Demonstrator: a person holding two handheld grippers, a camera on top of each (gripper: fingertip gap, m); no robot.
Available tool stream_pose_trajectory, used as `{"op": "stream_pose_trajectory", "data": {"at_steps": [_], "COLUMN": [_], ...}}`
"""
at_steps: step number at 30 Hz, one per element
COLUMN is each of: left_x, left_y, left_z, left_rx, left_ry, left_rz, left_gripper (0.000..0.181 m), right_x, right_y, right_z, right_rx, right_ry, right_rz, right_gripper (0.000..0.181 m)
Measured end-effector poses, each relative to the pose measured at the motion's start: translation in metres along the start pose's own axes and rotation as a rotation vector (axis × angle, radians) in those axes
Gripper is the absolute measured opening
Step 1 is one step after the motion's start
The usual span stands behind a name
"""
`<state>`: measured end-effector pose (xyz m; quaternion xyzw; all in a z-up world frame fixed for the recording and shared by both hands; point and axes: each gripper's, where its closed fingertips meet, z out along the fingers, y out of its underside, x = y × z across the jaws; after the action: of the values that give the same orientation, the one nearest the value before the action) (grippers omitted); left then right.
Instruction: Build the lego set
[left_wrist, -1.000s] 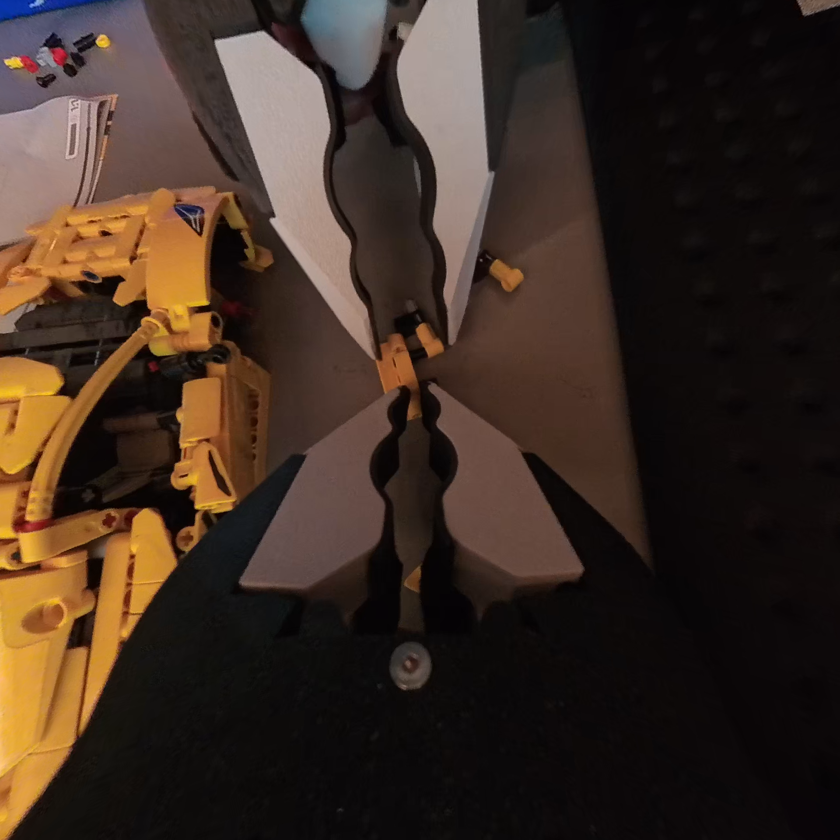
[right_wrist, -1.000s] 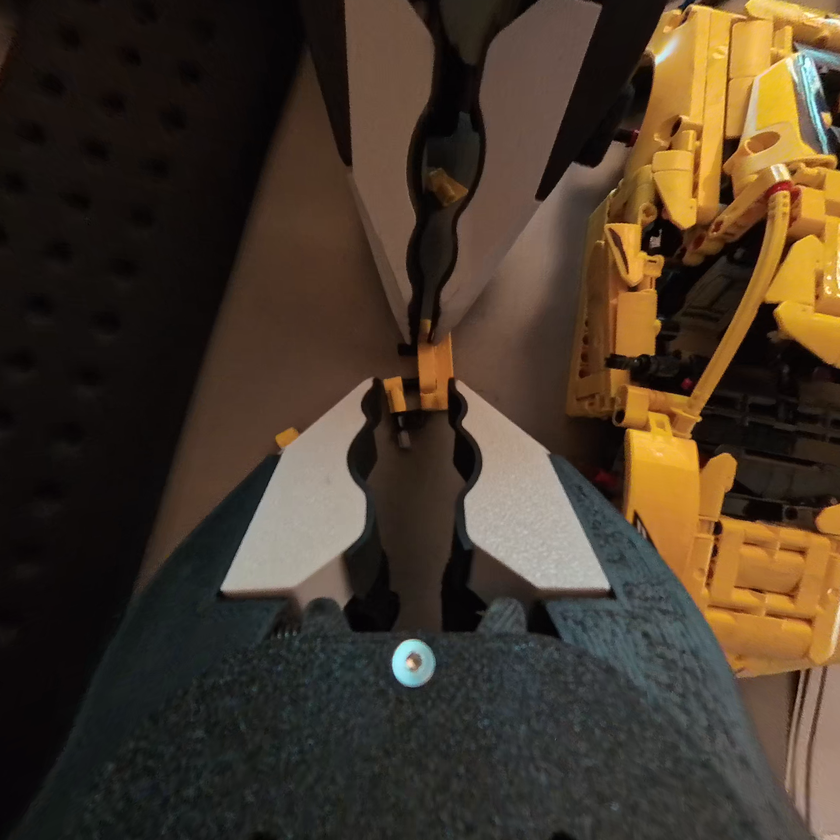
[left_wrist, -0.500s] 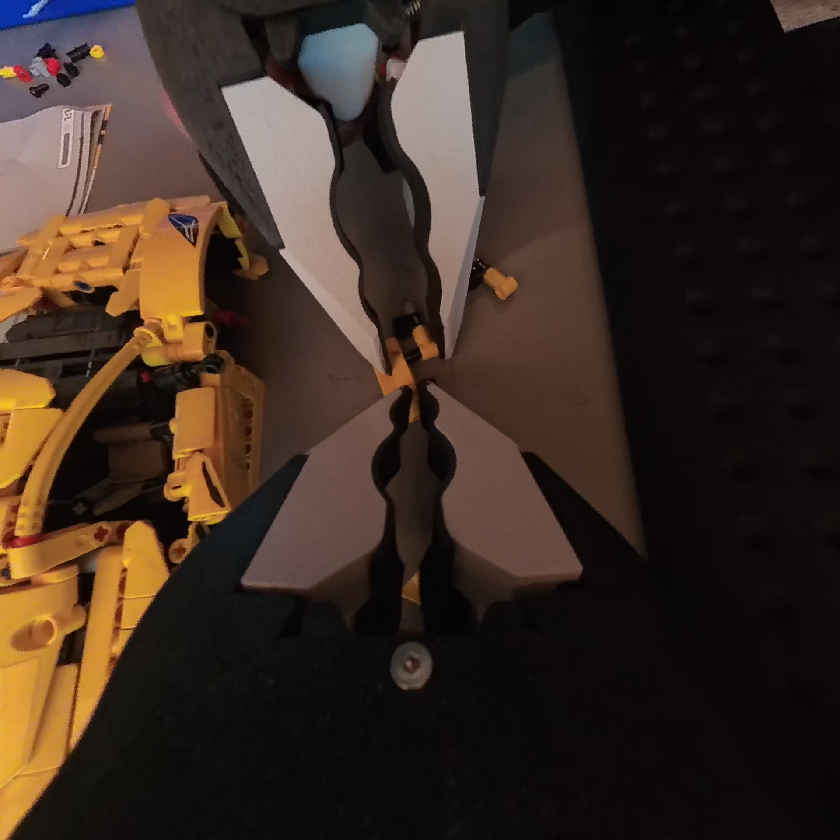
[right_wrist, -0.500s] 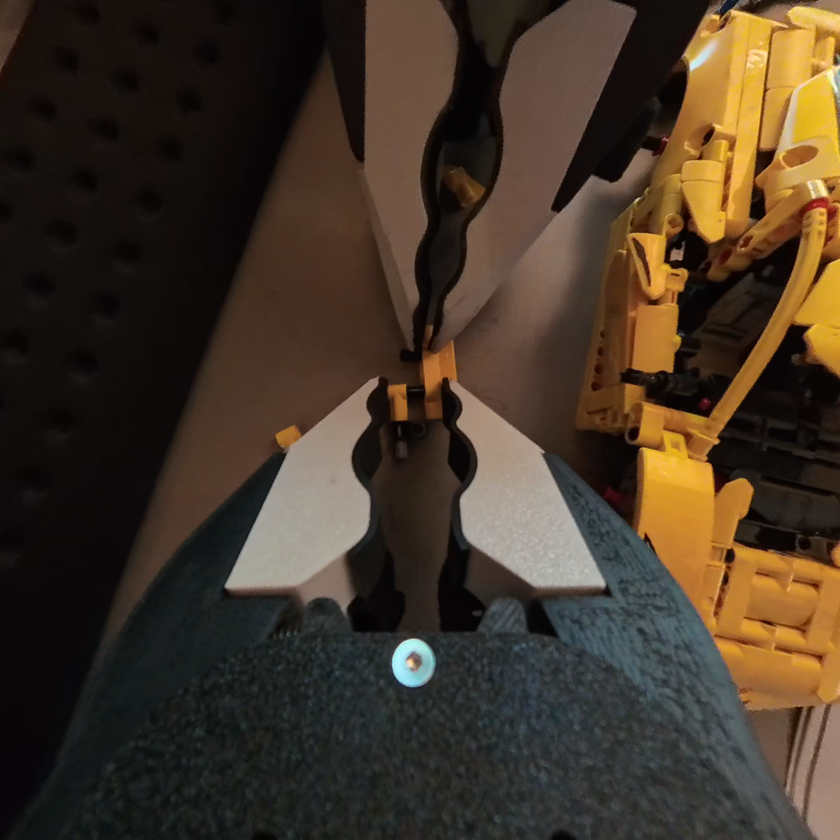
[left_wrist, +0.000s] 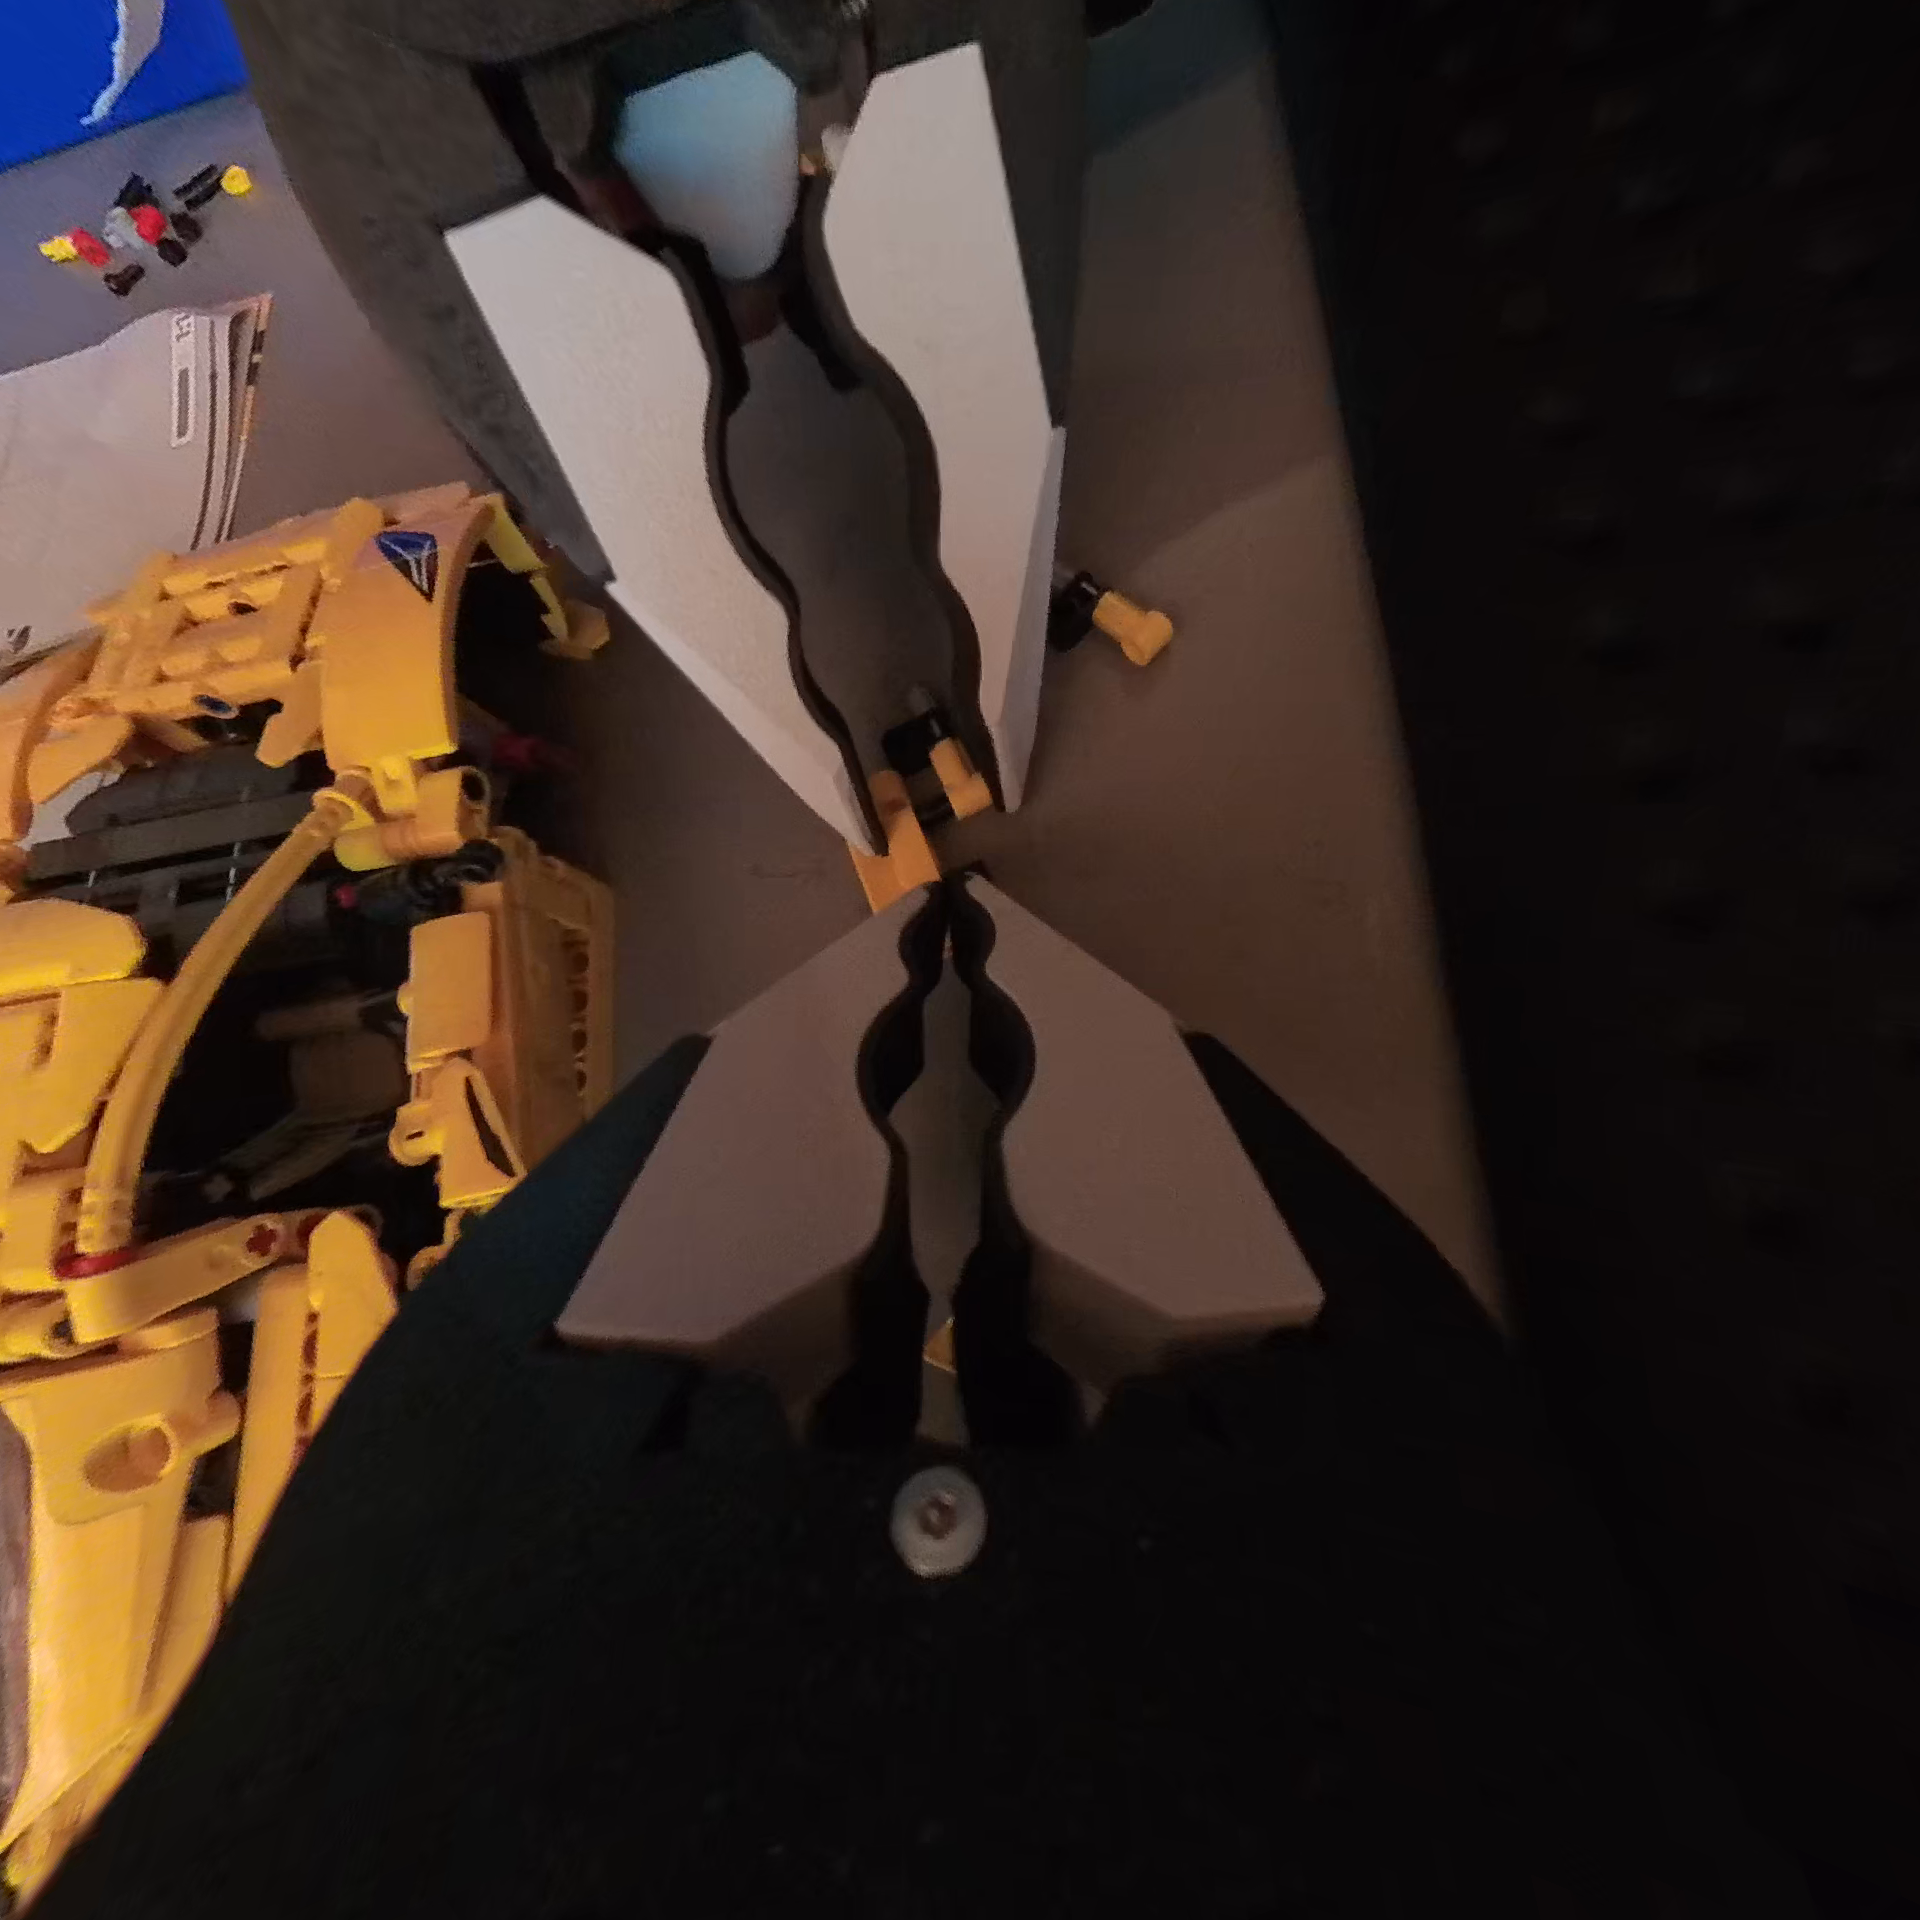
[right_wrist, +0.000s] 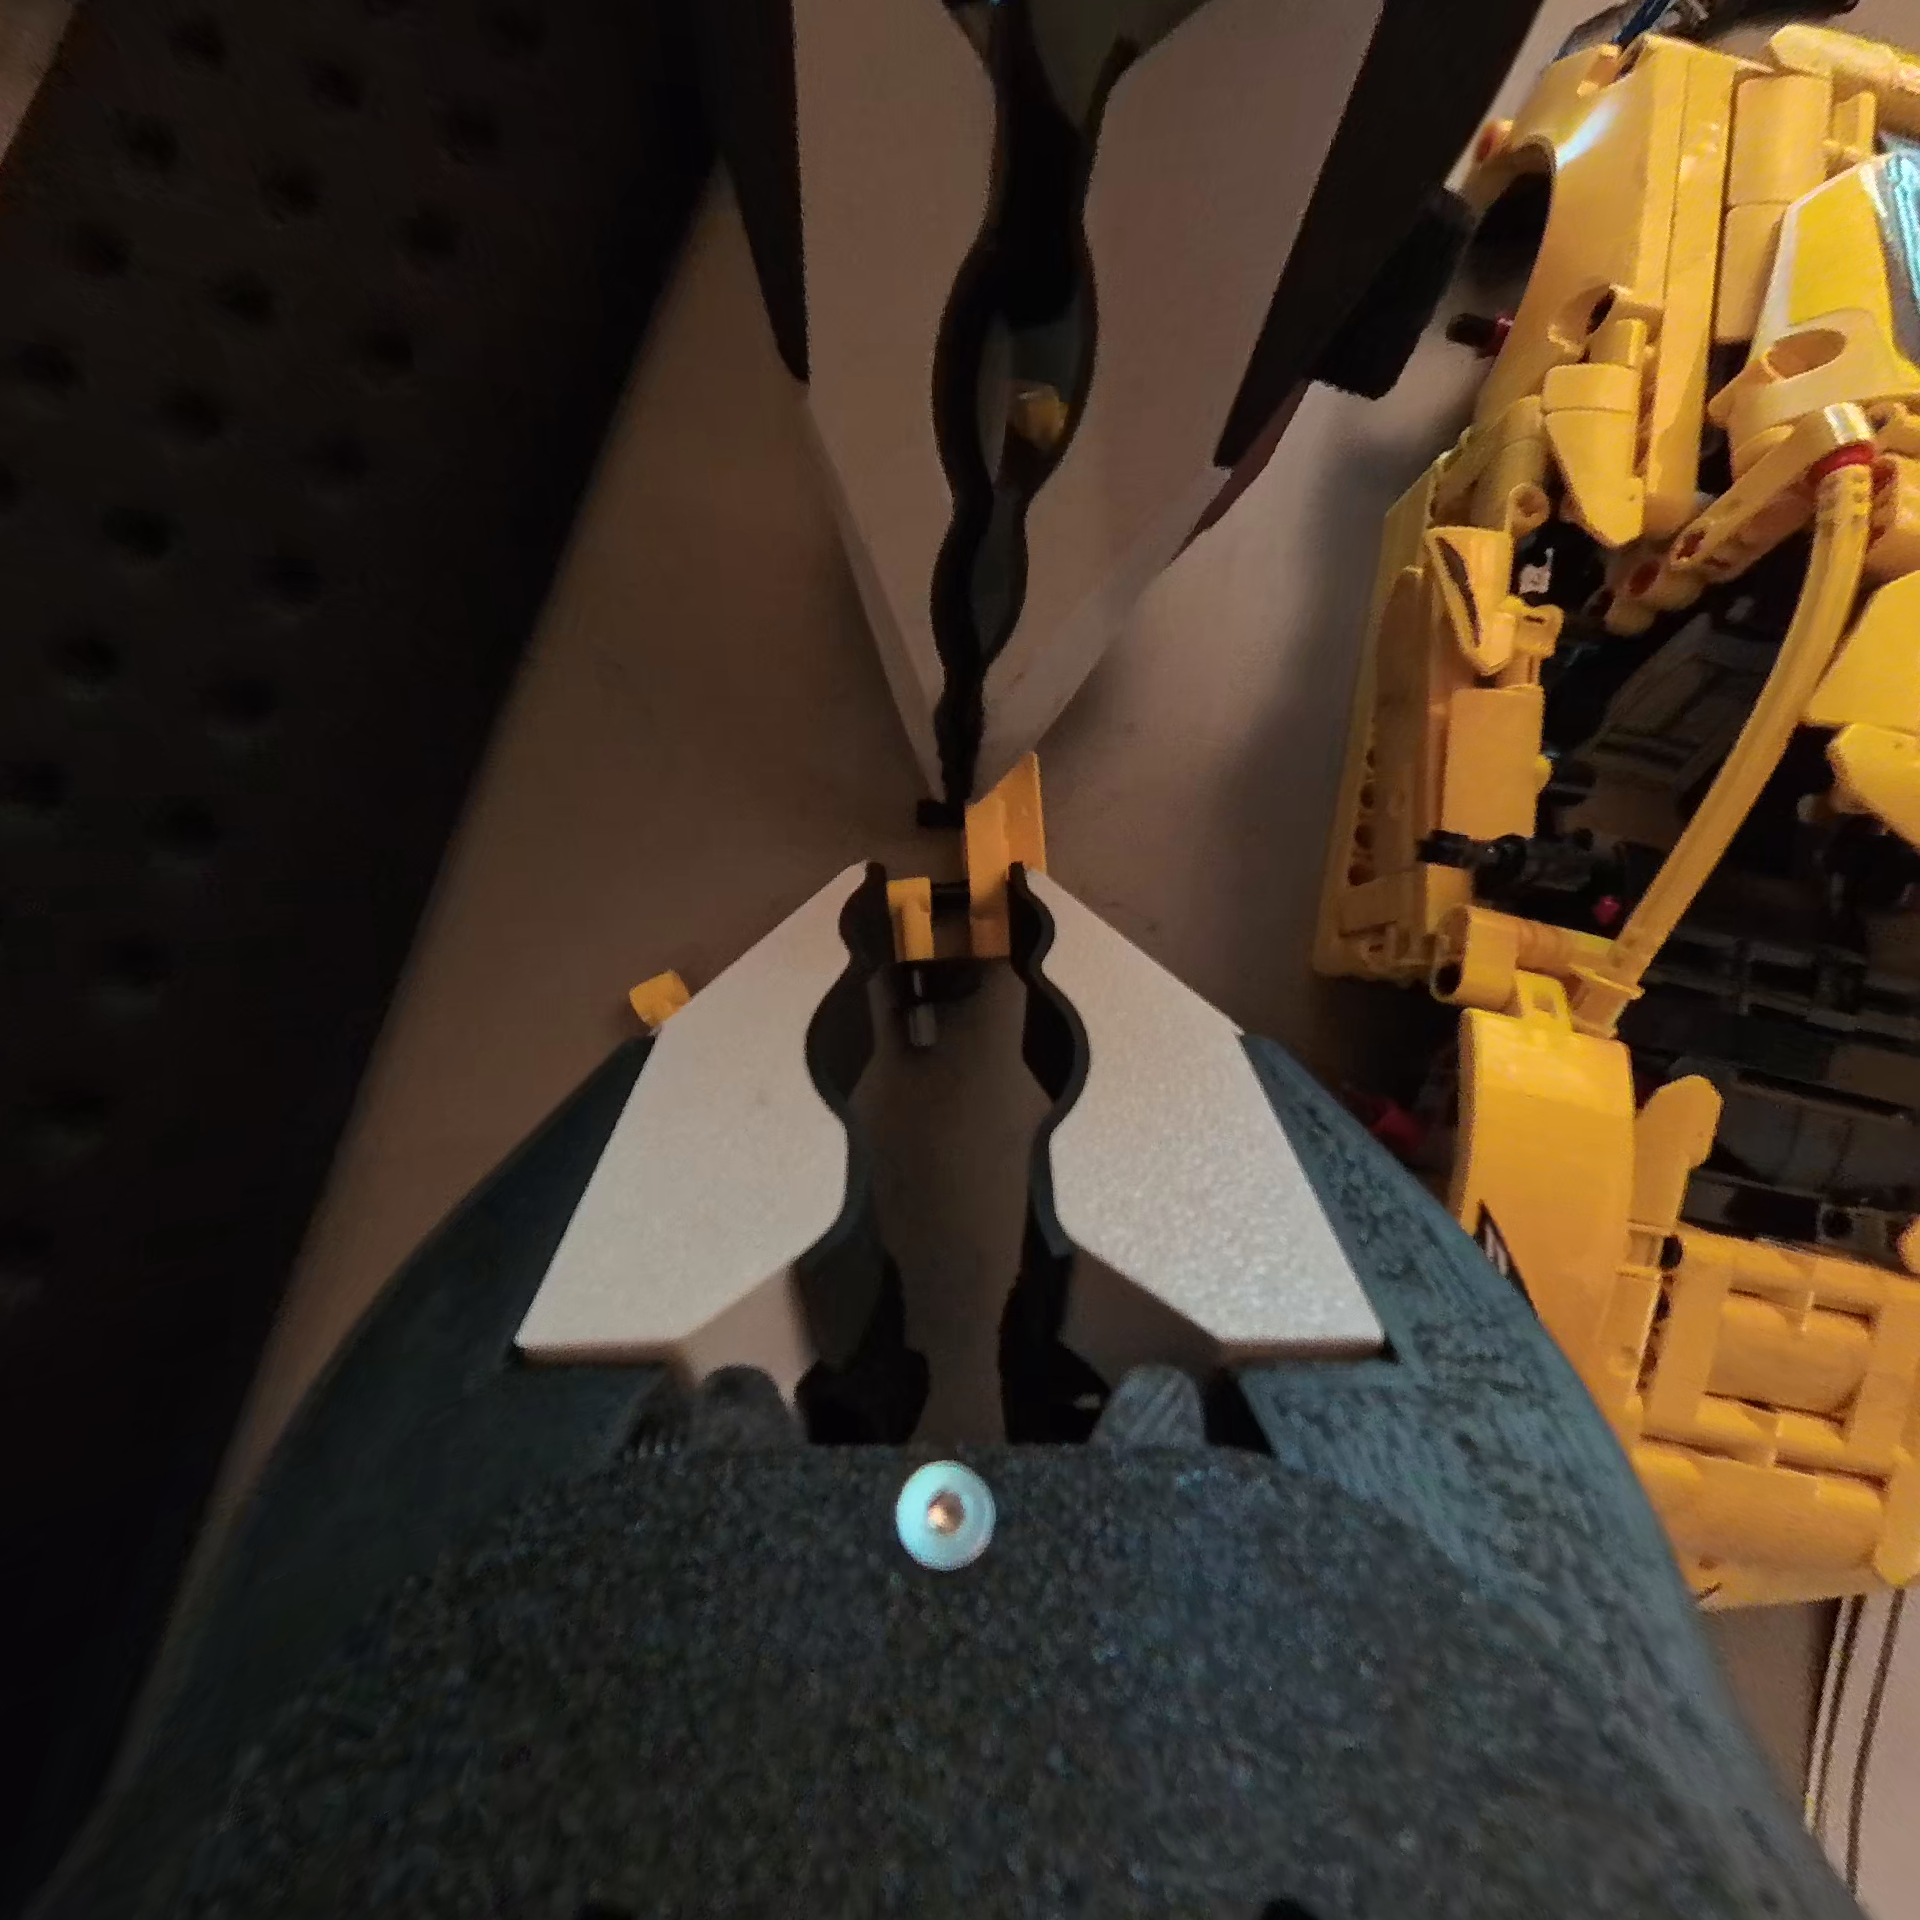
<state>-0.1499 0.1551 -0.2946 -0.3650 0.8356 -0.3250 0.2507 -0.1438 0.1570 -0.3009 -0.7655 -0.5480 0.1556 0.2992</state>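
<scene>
- We count one small yellow lego assembly (right_wrist: 961, 888) held above the bench (right_wrist: 623, 665), between the two grippers, which meet tip to tip; it has a black pin through it.
- The right gripper (right_wrist: 945, 914) has its fingers (right_wrist: 727, 1143) closed down on the yellow part, a narrow gap left between them; a short grey-tipped pin sticks back into that gap.
- The left gripper (left_wrist: 951, 894) has its fingers (left_wrist: 800, 1132) pressed nearly together at the tips; in the right wrist view they pinch beside the yellow beam's far end, but we cannot tell for sure what they clamp.
- One large yellow lego model (left_wrist: 208, 987) lies on the bench to the left in the left wrist view and to the right in the right wrist view (right_wrist: 1662, 831); it is cut off by the frame edges in both.
- One loose yellow-and-black connector (left_wrist: 1117, 623) lies on the bench just beside the right gripper, partly hidden behind a finger.
- One small heap of loose pieces (left_wrist: 135, 223), red, black, grey and yellow, lies far left; too small for us to count.
- One white printed booklet (left_wrist: 114, 416) lies near that heap, cut off at the left edge.
- A dark dotted mat (right_wrist: 208, 416) borders the bench, hard to make out in the dim light.
</scene>
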Motion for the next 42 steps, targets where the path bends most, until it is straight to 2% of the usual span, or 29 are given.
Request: {"op": "stream_pose_trajectory", "data": {"at_steps": [6,14,19,42], "left_x": [0.001,0.0025,0.0022,0.0011], "left_y": [-0.0007,-0.0008,0.0001,0.0026], "left_z": [0.0008,0.0006,-0.0004,-0.0034], "left_rx": [-0.003,-0.001,0.008,0.037], "left_ry": [-0.016,0.0,0.015,0.059], "left_rz": [0.031,0.029,0.007,-0.06], "left_gripper": [0.0,0.0,0.0,0.0], "right_x": [0.0016,0.0004,-0.0035,-0.0034], "right_y": [-0.0007,-0.0018,-0.0017,-0.0022], "right_z": [0.0001,-0.0001,0.0001,0.0002], "right_rx": [-0.039,0.023,0.017,0.08], "right_ry": [0.053,-0.024,-0.006,-0.04], "right_rz": [-0.033,0.102,0.065,0.07], "right_gripper": [0.021,0.021,0.027,0.023]}}
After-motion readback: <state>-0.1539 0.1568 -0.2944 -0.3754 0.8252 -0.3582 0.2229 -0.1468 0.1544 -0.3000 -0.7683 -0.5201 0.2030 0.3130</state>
